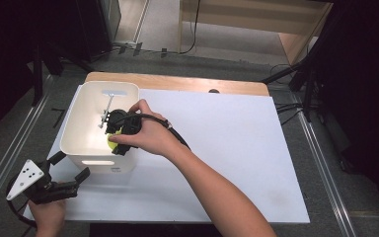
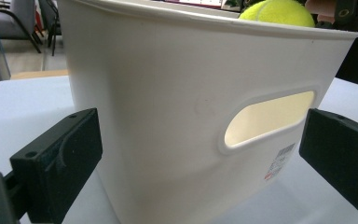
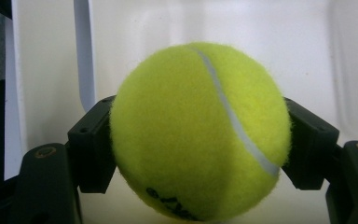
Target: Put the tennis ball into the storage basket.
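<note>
One tennis ball [image 3: 199,130] is clamped between the two black jaws of the right gripper [image 1: 119,132], which is held over the near part of one white bin [image 1: 74,129]. In the right gripper view the ball is pressed on both sides, with the bin's pale inner walls close behind it. In the left gripper view the ball's top [image 2: 277,12] is seen just above the bin's rim.

One white bin is counted, standing at the left edge of the white sheet [image 1: 237,148] that covers the table; a strip of wooden tabletop [image 1: 177,81] is exposed along the far edge. A handle slot [image 2: 268,119] is cut in the bin's near wall. Wide bare sheet is left to the right of the bin and toward the near edge.

Two grippers are counted. The left gripper [image 1: 69,174] is held at the near left corner of the sheet, just short of the bin, its jaws spread wide with nothing between them and the bin wall facing them.
</note>
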The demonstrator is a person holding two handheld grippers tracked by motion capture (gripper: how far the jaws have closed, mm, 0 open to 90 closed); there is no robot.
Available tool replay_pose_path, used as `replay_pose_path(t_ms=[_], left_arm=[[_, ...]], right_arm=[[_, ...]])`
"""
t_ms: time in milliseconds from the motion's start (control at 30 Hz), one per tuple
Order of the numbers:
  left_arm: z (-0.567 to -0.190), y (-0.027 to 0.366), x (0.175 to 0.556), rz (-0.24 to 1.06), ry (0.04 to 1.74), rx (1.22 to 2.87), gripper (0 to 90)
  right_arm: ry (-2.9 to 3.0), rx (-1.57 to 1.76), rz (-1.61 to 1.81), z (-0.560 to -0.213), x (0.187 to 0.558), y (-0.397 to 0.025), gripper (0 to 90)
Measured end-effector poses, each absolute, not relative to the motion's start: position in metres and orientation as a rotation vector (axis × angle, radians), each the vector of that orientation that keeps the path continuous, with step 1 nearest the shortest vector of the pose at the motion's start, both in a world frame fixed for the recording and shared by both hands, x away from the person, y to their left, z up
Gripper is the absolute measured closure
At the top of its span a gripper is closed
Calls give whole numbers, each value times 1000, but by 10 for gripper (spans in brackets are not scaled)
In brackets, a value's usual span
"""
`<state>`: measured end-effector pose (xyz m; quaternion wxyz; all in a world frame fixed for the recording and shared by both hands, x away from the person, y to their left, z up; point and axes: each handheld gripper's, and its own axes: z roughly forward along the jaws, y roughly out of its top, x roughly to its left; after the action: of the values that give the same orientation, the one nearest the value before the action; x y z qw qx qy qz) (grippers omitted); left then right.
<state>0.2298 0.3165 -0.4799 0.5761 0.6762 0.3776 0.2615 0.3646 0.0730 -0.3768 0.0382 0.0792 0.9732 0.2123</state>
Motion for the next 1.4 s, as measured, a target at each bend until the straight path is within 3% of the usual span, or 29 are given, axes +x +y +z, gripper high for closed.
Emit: replay_pose_path(t_ms=[467,567,733,1400], left_arm=[[-480,316,230,612,887,1582,0],[-480,316,230,612,887,1582,0],[-480,316,230,612,887,1582,0],[-480,316,230,612,884,1582,0]], right_arm=[[2971,261,646,-377,363,72,225],[2939,251,663,-375,363,71,153],[2917,274,700,-368,362,68,108],[2836,328,801,-348,359,39,88]])
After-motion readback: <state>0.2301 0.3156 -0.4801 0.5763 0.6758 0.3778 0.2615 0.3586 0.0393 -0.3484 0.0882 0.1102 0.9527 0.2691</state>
